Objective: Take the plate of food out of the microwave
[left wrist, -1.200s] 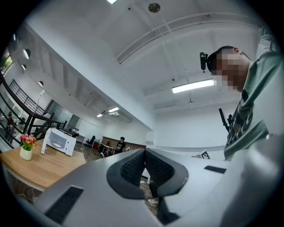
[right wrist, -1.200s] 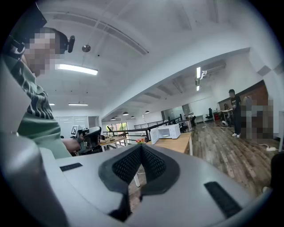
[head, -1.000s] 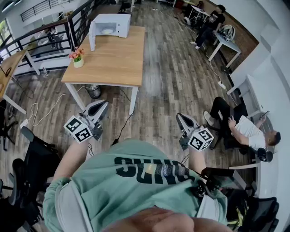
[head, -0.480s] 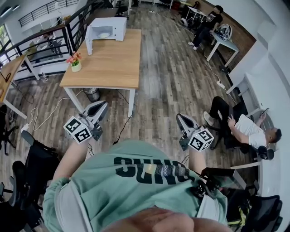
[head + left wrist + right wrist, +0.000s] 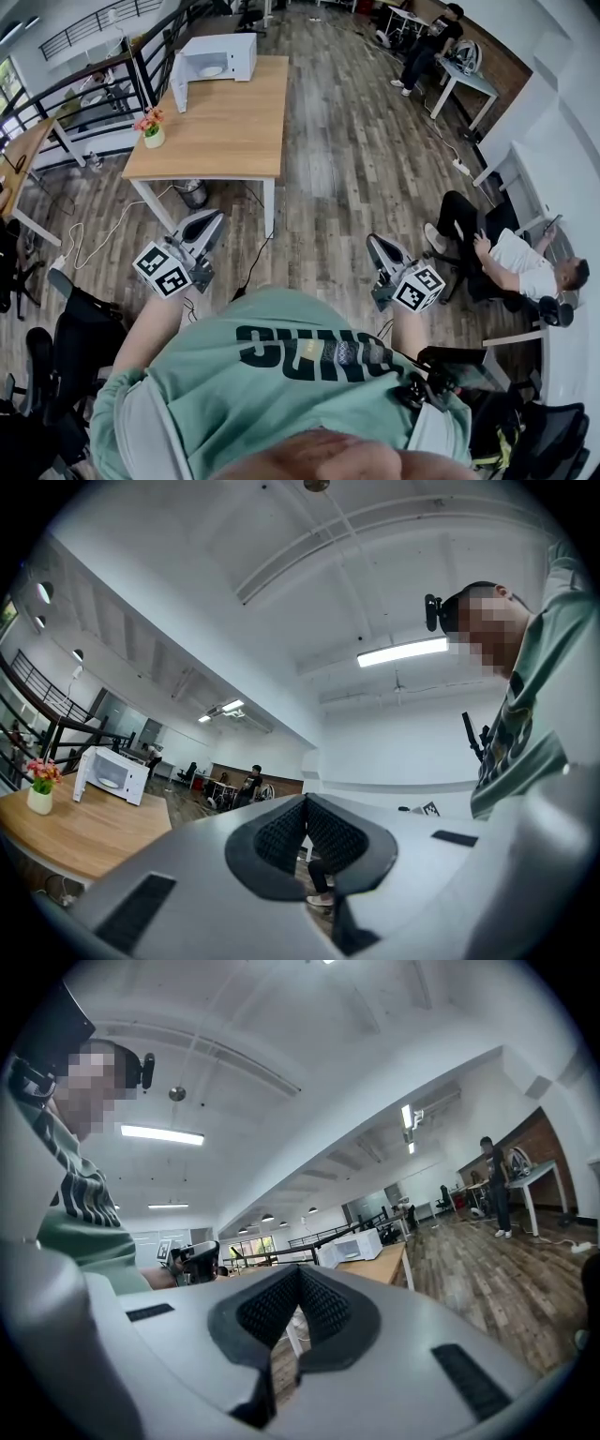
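Observation:
A white microwave (image 5: 217, 56) stands at the far end of a wooden table (image 5: 225, 122), with its door (image 5: 178, 84) swung open to the left. A pale plate (image 5: 211, 70) shows inside it; the food on it is too small to make out. My left gripper (image 5: 214, 218) and right gripper (image 5: 374, 242) hang level in front of my chest, well short of the table. Both are shut with nothing in them. In the left gripper view the microwave (image 5: 112, 772) is far off left of the shut gripper (image 5: 305, 803). The right gripper view shows the microwave (image 5: 352, 1244) beyond the shut gripper (image 5: 298, 1274).
A flower pot (image 5: 153, 131) sits on the table's left edge, and a bucket (image 5: 195, 192) and cables lie beneath it. A black railing (image 5: 94, 80) runs behind. A seated person (image 5: 506, 262) is at the right by a white desk. Black chairs (image 5: 75, 328) stand at my left.
In the head view the table and microwave have drifted slightly left and the seated person slightly right. Both grippers stay shut and keep the same place before my chest.

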`<state>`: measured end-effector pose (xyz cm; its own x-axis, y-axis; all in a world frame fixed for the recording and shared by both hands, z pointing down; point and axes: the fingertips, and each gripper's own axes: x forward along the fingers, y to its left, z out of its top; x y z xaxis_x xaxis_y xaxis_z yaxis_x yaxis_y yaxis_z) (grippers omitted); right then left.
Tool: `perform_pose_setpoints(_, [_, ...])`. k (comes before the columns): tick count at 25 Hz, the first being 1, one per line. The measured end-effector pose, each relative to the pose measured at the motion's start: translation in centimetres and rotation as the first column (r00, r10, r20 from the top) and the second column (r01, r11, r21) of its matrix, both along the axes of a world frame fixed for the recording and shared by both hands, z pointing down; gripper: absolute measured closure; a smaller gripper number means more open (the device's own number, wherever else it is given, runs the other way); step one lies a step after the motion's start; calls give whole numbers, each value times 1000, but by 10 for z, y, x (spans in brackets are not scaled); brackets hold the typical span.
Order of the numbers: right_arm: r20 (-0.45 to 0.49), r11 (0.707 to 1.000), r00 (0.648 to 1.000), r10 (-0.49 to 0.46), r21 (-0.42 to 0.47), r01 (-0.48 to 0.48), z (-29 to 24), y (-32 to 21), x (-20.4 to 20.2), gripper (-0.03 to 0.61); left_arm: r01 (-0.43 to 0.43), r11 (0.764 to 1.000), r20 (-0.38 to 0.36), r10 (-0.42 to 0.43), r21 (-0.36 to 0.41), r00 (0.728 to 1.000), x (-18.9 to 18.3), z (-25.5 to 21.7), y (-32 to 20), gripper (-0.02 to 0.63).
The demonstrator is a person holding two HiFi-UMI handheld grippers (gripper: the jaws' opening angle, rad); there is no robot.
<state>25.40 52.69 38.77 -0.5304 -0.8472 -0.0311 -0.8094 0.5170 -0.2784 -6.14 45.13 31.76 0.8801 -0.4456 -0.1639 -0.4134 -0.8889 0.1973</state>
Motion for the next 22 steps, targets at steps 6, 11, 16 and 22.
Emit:
perform_pose_setpoints(6, [22, 1000, 1000, -20, -13, 21, 12, 11, 23, 572, 4, 1000, 18, -4, -19, 1000, 27, 5, 13, 607])
perform_pose_setpoints(11, [38, 999, 999, -29, -32, 30, 19, 17, 35, 572, -15, 999, 36, 16, -36, 999, 50, 10, 18, 607])
perform_pose_setpoints(16, [51, 999, 999, -8, -52, 11, 33, 19, 45, 572, -63, 997, 45, 66, -47, 997, 70, 15, 13, 607])
perform_pose_setpoints(22, [33, 996, 999, 22, -86, -19, 40, -15, 26, 572, -89, 994, 20, 91, -61, 996, 49, 25, -23, 607])
